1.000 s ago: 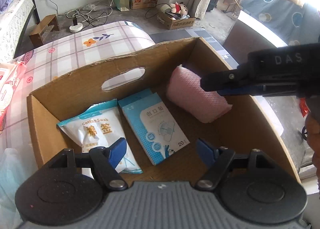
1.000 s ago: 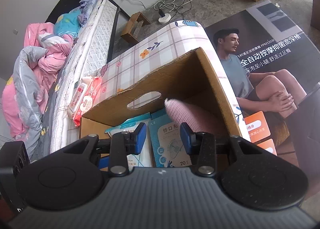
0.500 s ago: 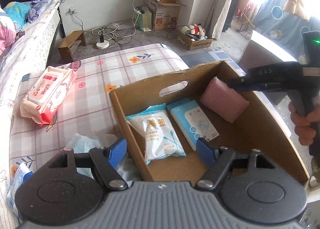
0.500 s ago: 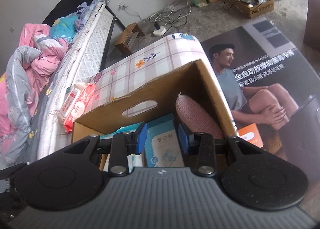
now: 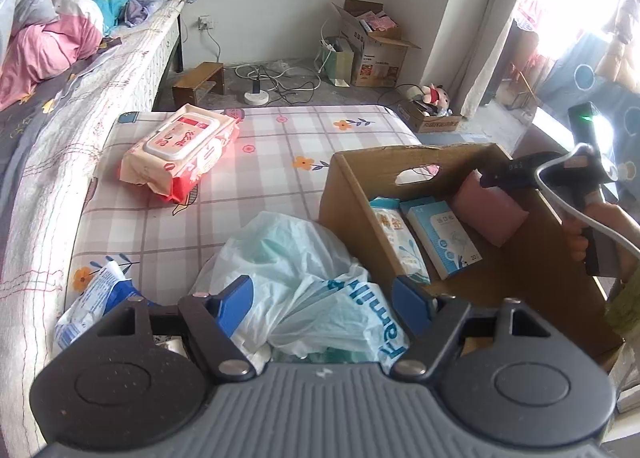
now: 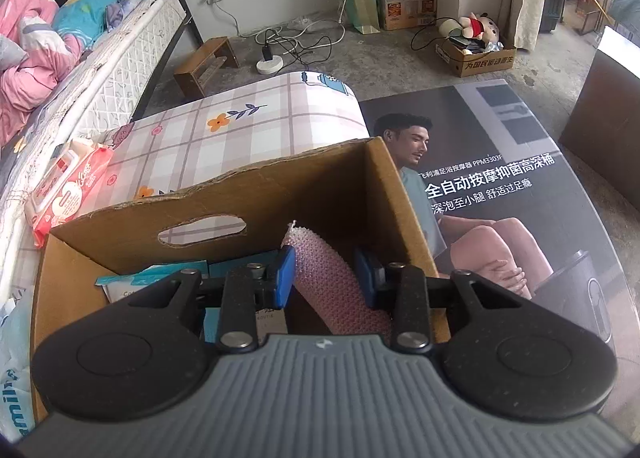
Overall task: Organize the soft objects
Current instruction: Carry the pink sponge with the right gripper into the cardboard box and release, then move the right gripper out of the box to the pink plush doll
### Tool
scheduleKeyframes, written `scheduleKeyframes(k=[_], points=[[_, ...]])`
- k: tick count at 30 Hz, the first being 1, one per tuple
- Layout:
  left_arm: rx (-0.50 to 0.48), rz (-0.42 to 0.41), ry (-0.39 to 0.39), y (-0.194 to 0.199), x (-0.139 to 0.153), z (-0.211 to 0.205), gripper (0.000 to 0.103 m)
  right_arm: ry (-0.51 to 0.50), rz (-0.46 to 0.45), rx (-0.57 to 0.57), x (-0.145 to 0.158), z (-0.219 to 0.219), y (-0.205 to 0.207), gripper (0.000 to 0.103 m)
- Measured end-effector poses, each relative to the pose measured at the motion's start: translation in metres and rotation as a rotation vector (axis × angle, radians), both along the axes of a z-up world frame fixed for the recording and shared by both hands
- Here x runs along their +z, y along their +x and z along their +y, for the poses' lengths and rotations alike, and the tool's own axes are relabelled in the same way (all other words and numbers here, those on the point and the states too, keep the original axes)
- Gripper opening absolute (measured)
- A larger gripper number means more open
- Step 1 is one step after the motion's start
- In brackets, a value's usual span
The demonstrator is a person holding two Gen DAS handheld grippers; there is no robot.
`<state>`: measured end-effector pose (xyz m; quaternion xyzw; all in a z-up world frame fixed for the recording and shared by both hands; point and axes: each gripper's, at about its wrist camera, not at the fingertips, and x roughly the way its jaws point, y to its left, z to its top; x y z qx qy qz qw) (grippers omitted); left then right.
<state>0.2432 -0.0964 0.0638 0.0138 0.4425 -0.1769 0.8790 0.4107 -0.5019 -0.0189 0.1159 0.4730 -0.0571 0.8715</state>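
Observation:
An open cardboard box (image 5: 416, 150) stands on the checked mat. It holds a cotton swab pack (image 5: 396, 230), a blue plaster box (image 5: 440, 234) and a pink knobbly roll (image 5: 492, 214) leaning at its right wall. My right gripper (image 6: 325, 278) hangs over the roll (image 6: 324, 266). Its jaws are closing, with the roll showing between them, and I see no pad pressing on it. In the left wrist view its tip (image 5: 486, 178) sits at the roll's upper end. My left gripper (image 5: 322, 308) is open and empty above a crumpled pale plastic bag (image 5: 288, 258), left of the box.
A pink wet-wipes pack (image 5: 180, 150) lies on the mat (image 5: 272, 162) at the far left. A blue-and-white pack (image 5: 100, 290) sits near the mat's front left corner. A bed (image 5: 60, 98) runs along the left. A printed carton (image 6: 500, 178) lies right of the box.
My left gripper pulled back and left, from over the box to over the plastic bag. My right gripper sank towards the pink roll, which now shows between its slightly narrower jaws.

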Motion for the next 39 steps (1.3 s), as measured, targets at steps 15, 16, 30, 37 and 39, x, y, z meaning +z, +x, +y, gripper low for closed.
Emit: scheduleKeyframes(k=[15,16,30,37,39], points=[[0.031,0.032,-0.057,-0.015,-0.018,0.031,0.078,-0.040,0.059,0.070,-0.031,0.052,-0.013,0.031],[0.030,0.034,-0.058,-0.015,-0.018,0.032,0.078,-0.063,0.060,0.073,-0.032,0.053,-0.012,0.031],[0.062,0.035,-0.045,-0.019,-0.026,0.042,0.081,-0.176,0.054,0.122,-0.048,0.063,-0.007,0.032],[0.078,-0.029,-0.016,-0.037,-0.016,0.060,0.089,0.111,-0.004,0.036,-0.007,0.047,-0.037,0.035],[0.084,-0.045,-0.006,-0.044,-0.012,0.067,0.091,0.191,-0.023,0.038,0.008,0.051,-0.054,0.039]])
